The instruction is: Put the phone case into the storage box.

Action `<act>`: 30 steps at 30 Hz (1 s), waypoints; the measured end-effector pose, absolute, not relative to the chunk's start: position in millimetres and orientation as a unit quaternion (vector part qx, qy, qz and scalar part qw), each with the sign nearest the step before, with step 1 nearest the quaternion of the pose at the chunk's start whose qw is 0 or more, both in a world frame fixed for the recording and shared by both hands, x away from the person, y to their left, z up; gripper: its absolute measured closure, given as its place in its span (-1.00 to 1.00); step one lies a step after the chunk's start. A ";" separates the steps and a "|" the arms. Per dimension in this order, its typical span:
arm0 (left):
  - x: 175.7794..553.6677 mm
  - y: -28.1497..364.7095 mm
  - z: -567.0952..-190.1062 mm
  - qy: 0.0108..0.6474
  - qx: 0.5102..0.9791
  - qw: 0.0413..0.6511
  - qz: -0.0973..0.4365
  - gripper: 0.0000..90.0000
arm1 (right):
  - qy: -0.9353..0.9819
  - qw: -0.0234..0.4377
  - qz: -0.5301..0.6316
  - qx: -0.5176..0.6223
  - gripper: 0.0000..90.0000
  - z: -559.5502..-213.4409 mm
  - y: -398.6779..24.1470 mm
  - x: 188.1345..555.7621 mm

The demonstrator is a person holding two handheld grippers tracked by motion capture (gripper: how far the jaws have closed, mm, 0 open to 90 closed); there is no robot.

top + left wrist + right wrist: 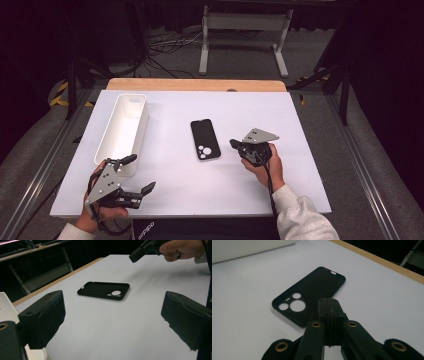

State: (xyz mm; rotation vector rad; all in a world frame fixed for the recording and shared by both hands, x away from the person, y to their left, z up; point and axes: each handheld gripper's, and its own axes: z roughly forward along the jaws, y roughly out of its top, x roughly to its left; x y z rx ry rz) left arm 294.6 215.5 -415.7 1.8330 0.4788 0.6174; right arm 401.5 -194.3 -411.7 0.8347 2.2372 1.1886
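Phone case (205, 139), black with its camera cut-outs toward the person, lies flat mid-table, just left of the right gripper (234, 144). That gripper's jaws are pressed together with nothing between them, tips low beside the case's near edge; whether they already touch it is hard to tell. With the jaws closed, a steady sideways nudge along the table, tips kept low, looks the sound way to shift it. The left gripper (139, 173) rests with jaws spread wide, empty, near the white tray (105, 145).
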 end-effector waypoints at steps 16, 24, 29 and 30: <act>296.9 212.7 -418.1 0.209 0.777 0.538 0.253 -0.79 | 0.834 0.221 0.401 0.307 1.00 -427.7 -177.1 416.1; 296.4 213.7 -417.2 0.208 0.775 0.540 0.254 -0.79 | 0.845 0.216 0.380 0.307 1.00 -436.6 -167.0 430.6; 297.3 213.9 -417.1 0.208 0.773 0.545 0.249 -0.79 | 0.846 0.217 0.376 0.309 1.00 -436.9 -162.3 439.3; 298.1 213.7 -417.5 0.211 0.773 0.546 0.243 -0.79 | 0.844 0.215 0.378 0.312 1.00 -435.9 -161.2 442.5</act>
